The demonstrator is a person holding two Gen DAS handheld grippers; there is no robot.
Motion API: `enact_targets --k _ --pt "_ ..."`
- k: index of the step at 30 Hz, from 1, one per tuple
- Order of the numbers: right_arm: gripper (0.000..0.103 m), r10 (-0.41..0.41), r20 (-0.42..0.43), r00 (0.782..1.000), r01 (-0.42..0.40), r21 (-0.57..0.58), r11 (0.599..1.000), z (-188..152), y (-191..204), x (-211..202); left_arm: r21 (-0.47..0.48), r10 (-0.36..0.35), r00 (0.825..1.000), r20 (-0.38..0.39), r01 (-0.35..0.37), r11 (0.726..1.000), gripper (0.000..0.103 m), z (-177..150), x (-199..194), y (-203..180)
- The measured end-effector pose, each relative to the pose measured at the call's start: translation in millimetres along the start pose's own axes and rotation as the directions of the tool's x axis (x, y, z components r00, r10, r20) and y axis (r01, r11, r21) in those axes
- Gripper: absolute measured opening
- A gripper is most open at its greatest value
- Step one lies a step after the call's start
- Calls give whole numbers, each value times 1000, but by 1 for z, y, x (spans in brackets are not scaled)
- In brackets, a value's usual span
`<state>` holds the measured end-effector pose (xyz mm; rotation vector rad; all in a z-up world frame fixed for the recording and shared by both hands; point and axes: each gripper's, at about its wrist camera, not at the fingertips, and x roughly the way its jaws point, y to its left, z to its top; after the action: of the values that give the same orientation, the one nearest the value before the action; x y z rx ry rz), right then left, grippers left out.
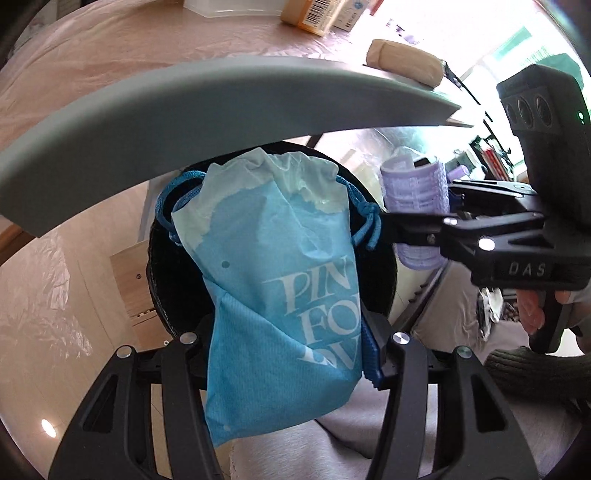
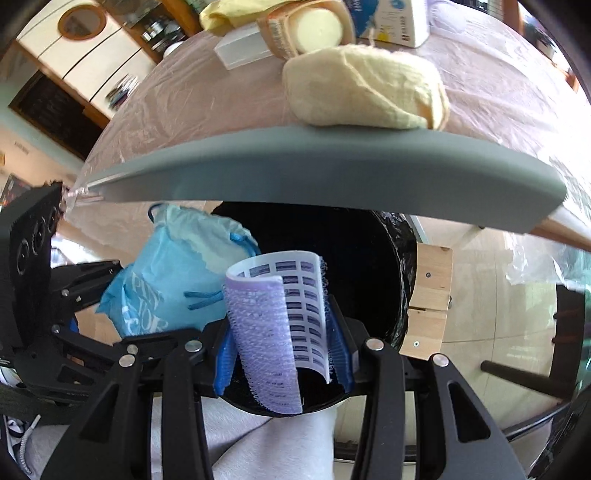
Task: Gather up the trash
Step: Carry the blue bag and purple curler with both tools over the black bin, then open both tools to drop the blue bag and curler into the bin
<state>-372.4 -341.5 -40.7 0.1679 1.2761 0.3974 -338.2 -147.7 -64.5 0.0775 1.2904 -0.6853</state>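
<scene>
Left wrist view shows your left hand-held gripper (image 1: 291, 354) clamping the blue drawstring bag (image 1: 280, 280) and your right hand-held gripper (image 2: 282, 350) clenching the purple hair roller (image 2: 277, 332), both poised above the black bin (image 2: 362, 266) just ahead for dropping

Daylight floods in from a blown-out window (image 1: 443, 33) at one o'clock in the left wrist view, washing detail to white there. The plastic sheet (image 2: 192, 96) over the desk throws soft glare. A ceiling-lamp reflection (image 1: 48, 428) glints at eight o'clock. Both fisheye views bend straight edges and darken toward the corners; near parts are slightly soft.
</scene>
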Motion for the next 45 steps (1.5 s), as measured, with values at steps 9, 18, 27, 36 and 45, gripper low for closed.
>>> enact_targets --k 9,18,27,36,45 --pt "42 29 -11 1000 -29 -27 999 0 -10 8 -40 89 996 27 -87 995 56 -6 3 -13" --pt "54 71 11 997 -71 21 997 1 -22 10 -34 78 996 32 -77 996 62 3 8 -21" --pt "82 25 43 999 -22 -59 998 -15 -19 -28 -76 124 991 56 -120 990 84 -6 -9 -13" --pt "84 -87 309 947 148 -182 972 -2 11 -116 -5 104 957 270 -107 994 87 9 -91 -33" --pt "85 -94 310 946 147 -154 977 51 7 -93 -20 220 883 414 -233 972 98 98 -115 -14"
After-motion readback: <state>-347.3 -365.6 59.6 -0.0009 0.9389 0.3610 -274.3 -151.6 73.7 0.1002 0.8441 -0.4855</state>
